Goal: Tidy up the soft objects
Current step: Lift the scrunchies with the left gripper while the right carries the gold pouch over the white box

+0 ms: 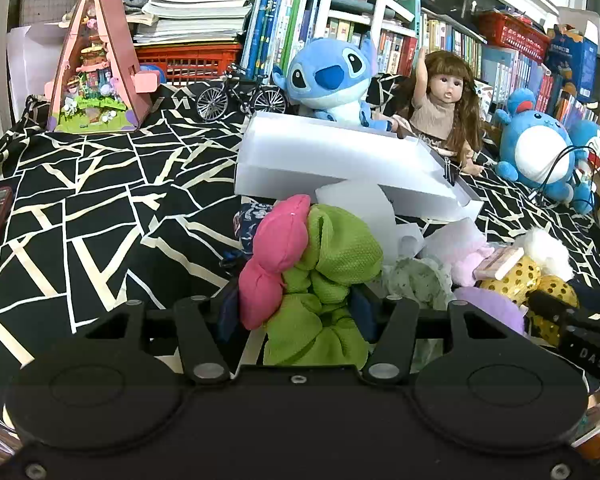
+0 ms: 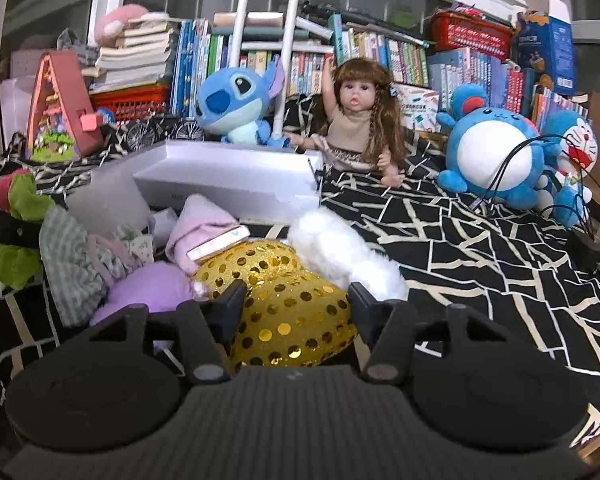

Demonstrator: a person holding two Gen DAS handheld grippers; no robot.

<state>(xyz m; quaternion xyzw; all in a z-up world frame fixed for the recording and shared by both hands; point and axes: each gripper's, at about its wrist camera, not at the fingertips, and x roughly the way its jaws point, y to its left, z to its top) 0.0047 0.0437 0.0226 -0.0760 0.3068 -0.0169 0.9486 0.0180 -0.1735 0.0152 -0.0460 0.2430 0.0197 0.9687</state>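
Left gripper (image 1: 294,312) was clamped on green-pink scrunchie (image 1: 320,268); right gripper (image 2: 296,306) was clamped on gold sequin scrunchie (image 2: 288,300).

Left gripper (image 1: 294,308) clamped on a green-and-pink soft toy (image 1: 324,264) — fabric bulging up between the fingers. Beyond, a white box (image 1: 300,160) on the black patterned cloth (image 1: 100,200); just right, a gold sequined piece (image 1: 540,280) — right gripper (image 1: 572,320) touching it.

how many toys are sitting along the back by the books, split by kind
Blue plush toys: 3 – blue alien plush, round blue plush, blue cat plush
Dolls: 1 – long-haired doll
Model bicycles: 1 – model bicycle
Toy houses: 1 – pink A-frame house
Total: 6
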